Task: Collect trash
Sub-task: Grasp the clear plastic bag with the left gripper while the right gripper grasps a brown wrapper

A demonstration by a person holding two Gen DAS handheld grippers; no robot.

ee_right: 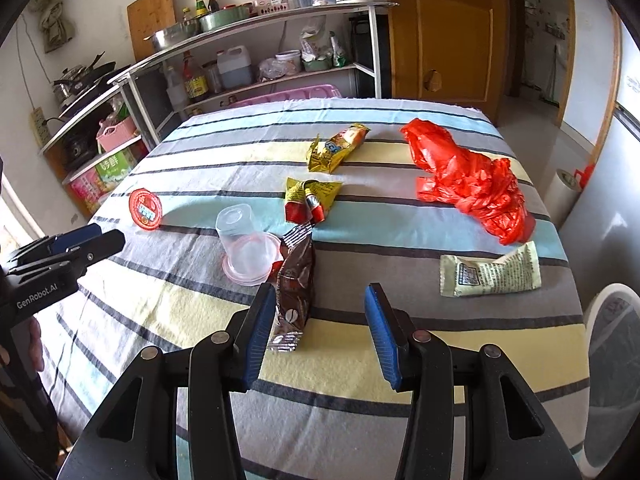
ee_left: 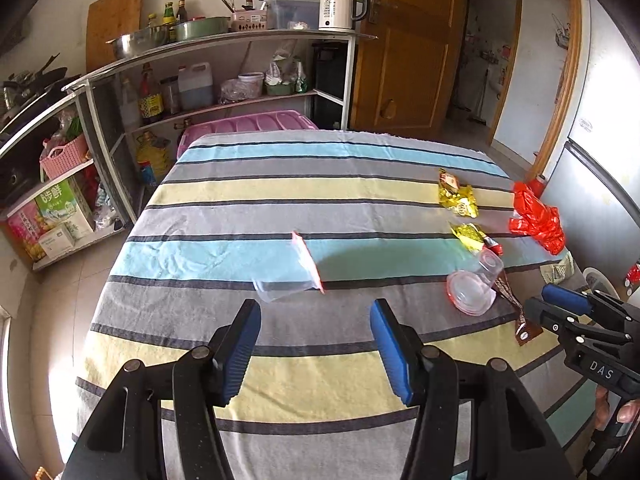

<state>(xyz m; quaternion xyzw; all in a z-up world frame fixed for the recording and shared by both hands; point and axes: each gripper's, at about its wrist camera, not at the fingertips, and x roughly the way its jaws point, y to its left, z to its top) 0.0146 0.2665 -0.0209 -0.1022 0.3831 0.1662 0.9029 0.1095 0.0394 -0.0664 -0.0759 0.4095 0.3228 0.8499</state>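
While both point steeply down over the striped table (ee_left: 320, 208), left tongs (ee_left: 316, 344) and right tongs (ee_right: 320, 328) stand spread, empty

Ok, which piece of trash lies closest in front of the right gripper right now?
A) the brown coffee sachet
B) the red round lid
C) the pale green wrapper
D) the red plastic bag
A: in the right wrist view the brown coffee sachet lies right beside the left finger of the open right gripper, while the other pieces lie further off on the striped tablecloth.
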